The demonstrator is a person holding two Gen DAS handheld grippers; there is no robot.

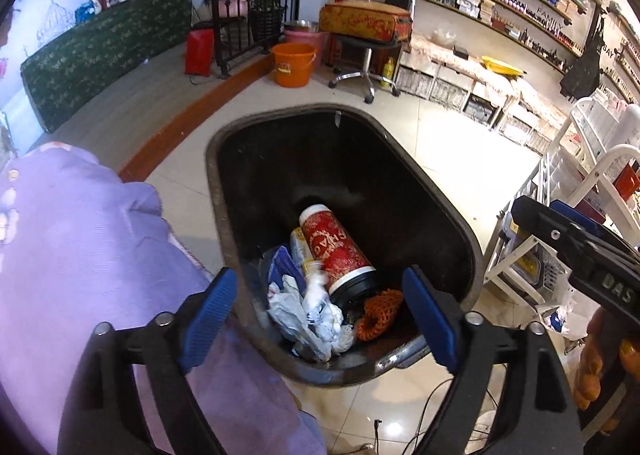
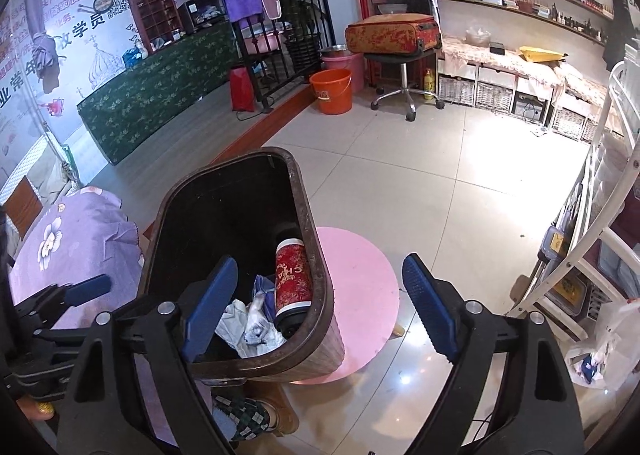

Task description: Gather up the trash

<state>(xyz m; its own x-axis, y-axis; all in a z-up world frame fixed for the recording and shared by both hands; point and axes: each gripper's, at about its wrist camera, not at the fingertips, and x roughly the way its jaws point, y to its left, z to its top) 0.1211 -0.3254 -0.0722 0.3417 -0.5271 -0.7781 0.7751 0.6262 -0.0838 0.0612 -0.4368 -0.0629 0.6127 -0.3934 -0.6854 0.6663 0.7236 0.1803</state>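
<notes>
Right now my left gripper [image 1: 326,315] hangs tilted down over the trash bin [image 1: 224,191], its two blue pads spread wide with nothing between them. My right gripper [image 2: 322,309] points down at a similar slant just beside the bin's near corner, jaws equally wide and empty; from the left wrist view I see it [image 1: 568,231] off to the right. The bin stands on the tiled floor [image 2: 460,195], between a purple flowered cloth [image 2: 76,239] and one round pink stool [image 2: 360,295]. Inside I count one red patterned canister [image 1: 340,251] lying on its side, one orange net [image 1: 380,311], one blue packet [image 1: 282,267], one pale yellow container [image 1: 300,247] and crumpled white wrappers [image 1: 308,315] that I cannot count apart.
</notes>
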